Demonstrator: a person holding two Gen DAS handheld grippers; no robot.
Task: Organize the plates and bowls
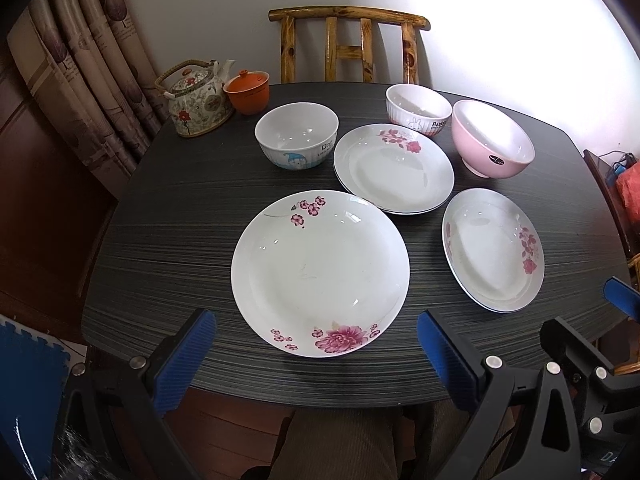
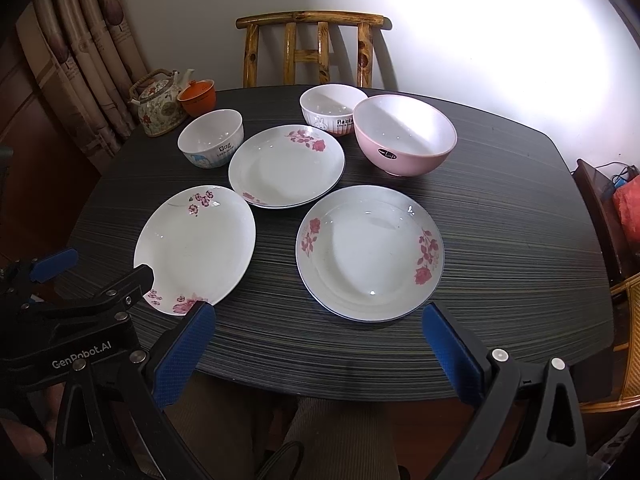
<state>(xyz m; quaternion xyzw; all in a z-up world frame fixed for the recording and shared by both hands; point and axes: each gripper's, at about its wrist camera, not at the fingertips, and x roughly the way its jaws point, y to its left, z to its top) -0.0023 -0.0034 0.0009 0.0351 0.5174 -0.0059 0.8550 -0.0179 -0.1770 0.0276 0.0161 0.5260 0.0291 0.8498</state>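
Three white floral plates lie on the dark table: a large one nearest me, one behind it, one to the right. Behind them stand a white "Dog" bowl, a ribbed "Rabbit" bowl and a pink bowl. My left gripper hovers open and empty at the front edge, facing the large plate. My right gripper is open and empty too, in front of the right plate. The back plate and pink bowl lie beyond.
A floral teapot and an orange lidded cup stand at the table's back left corner. A wooden chair is behind the table, curtains on the left. A person's legs are below the front edge.
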